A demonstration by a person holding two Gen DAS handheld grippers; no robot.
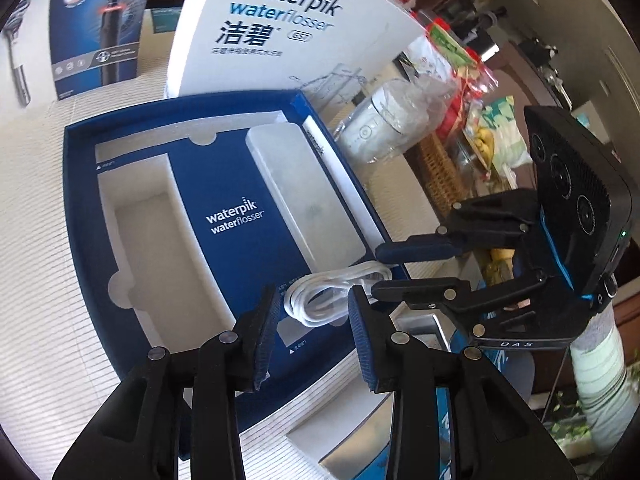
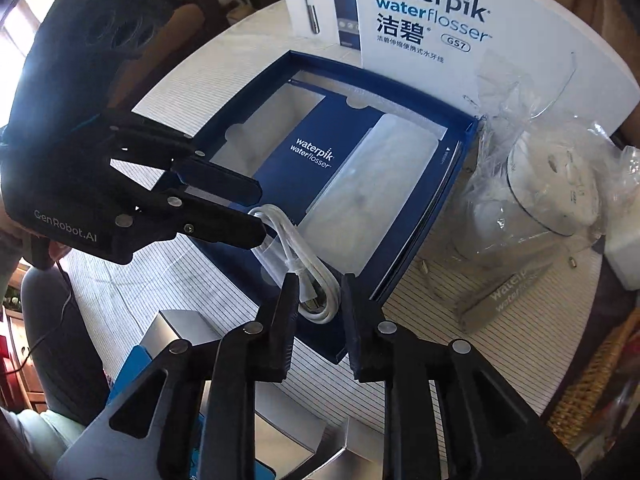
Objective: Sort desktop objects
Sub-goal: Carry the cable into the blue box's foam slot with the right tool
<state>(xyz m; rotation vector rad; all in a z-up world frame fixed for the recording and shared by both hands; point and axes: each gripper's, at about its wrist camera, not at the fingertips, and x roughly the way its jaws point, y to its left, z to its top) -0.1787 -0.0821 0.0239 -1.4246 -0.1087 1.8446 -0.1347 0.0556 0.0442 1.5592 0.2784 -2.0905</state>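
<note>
Both grippers over open blue box (image 1: 76,184), white cable (image 2: 296,248) between them.
Left gripper (image 1: 312,344) spread, empty; right gripper (image 2: 320,328) parted around cable end, pads not pressing.

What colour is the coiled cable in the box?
White. The cable shows best in the right wrist view, lying in the blue box.

Blue tray (image 1: 76,184) lies open from above. Its deep foam slot (image 1: 144,248) is clear for a gripper to enter. The frosted case (image 1: 304,196) fills the other slot. Coiled cable (image 2: 304,264) lies on the tray's near corner, with the left gripper (image 2: 260,210) and right gripper (image 2: 320,320) crowding it. Upright lid (image 2: 480,40) walls off the far side; bagged flosser (image 2: 552,196) blocks that flank.
</note>
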